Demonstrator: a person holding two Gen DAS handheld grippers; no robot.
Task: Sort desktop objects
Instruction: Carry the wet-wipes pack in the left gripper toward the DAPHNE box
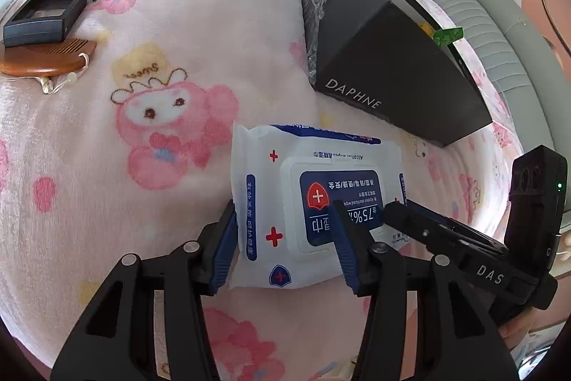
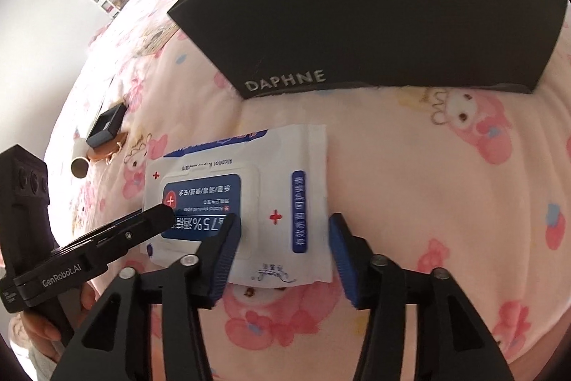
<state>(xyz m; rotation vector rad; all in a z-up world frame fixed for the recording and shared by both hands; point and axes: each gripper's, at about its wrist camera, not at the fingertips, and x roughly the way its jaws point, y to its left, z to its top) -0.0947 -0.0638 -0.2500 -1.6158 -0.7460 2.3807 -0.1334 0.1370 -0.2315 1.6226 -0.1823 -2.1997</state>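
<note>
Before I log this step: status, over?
Left gripper and right gripper open, straddling wipes pack. Pack flat on blanket. Black box just beyond, nothing between.

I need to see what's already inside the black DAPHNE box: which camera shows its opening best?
Right wrist view: the DAPHNE box faces it, its open top and pale inner wall visible, with yellow and green items at the far rim. Left wrist view shows the box mostly from outside, only a sliver of contents.
</note>
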